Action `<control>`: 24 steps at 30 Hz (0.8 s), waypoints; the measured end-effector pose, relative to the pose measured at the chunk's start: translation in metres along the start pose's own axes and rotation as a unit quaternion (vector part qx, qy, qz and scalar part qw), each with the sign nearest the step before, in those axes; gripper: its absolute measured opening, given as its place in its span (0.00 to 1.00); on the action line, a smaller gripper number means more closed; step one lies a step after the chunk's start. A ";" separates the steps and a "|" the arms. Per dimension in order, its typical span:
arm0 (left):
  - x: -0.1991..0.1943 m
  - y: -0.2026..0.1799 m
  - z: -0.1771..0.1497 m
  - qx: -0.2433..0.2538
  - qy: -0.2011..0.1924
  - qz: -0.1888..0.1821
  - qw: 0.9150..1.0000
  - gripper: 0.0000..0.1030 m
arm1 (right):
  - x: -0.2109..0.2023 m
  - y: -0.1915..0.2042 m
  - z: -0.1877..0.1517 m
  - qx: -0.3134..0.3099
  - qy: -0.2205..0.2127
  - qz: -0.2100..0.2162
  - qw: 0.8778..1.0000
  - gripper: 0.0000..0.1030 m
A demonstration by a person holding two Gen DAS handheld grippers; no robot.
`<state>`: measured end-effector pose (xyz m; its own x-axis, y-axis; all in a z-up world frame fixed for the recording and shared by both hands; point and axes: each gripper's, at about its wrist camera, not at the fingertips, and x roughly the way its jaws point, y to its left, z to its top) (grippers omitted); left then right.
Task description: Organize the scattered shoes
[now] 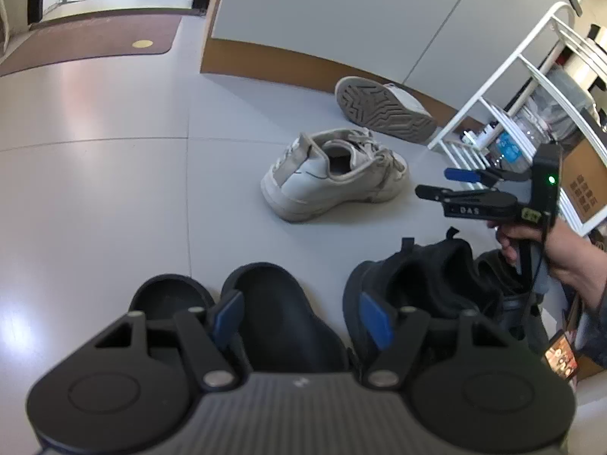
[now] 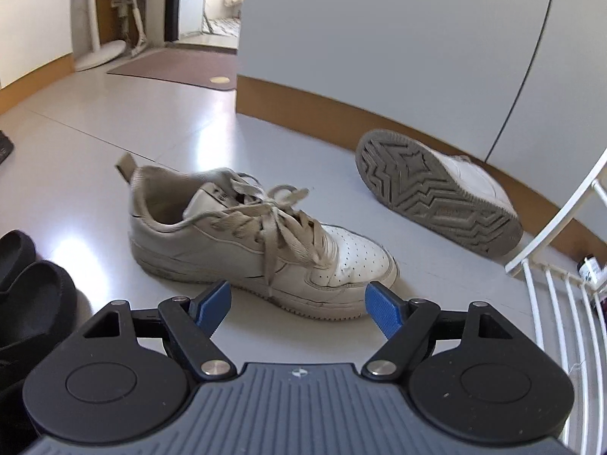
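Note:
My left gripper (image 1: 301, 316) hangs open over a pair of black slippers; the right slipper (image 1: 280, 311) lies between its blue pads, the left slipper (image 1: 170, 295) just outside. I see no pad pressing on either. To the right of them sit black sneakers (image 1: 417, 280). A white sneaker (image 1: 334, 178) (image 2: 246, 242) stands upright on the floor, toe to the right in the right wrist view. Its mate (image 1: 383, 108) (image 2: 436, 189) lies on its side by the baseboard, sole showing. My right gripper (image 2: 297, 307) (image 1: 432, 184) is open and empty, just short of the upright sneaker.
A white wire rack (image 1: 493, 87) (image 2: 550, 284) with bottles stands at the right. A grey wall with a wooden baseboard (image 2: 303, 98) runs behind the shoes. A brown doormat (image 1: 95, 38) (image 2: 178, 66) lies far off. A hand (image 1: 538, 250) holds the right gripper.

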<state>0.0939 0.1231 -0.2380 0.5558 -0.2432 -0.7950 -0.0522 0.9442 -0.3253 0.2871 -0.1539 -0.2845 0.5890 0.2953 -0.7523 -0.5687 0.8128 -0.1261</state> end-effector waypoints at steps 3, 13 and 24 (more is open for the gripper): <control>0.000 0.002 -0.001 -0.002 0.002 0.000 1.000 0.68 | 0.007 0.000 0.004 -0.011 0.008 -0.009 1.000 0.80; -0.001 0.009 -0.001 -0.011 0.008 -0.003 1.000 0.69 | 0.034 0.012 0.011 -0.075 0.033 -0.007 0.997 0.79; 0.005 0.012 -0.007 -0.019 0.023 -0.005 1.000 0.69 | 0.052 0.012 0.010 -0.045 0.067 0.018 0.997 0.24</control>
<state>0.0905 0.1319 -0.2492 0.5182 -0.2641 -0.8134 -0.0783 0.9325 -0.3526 0.3162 -0.1238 -0.3190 0.4889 0.2486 -0.8362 -0.6411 0.7525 -0.1511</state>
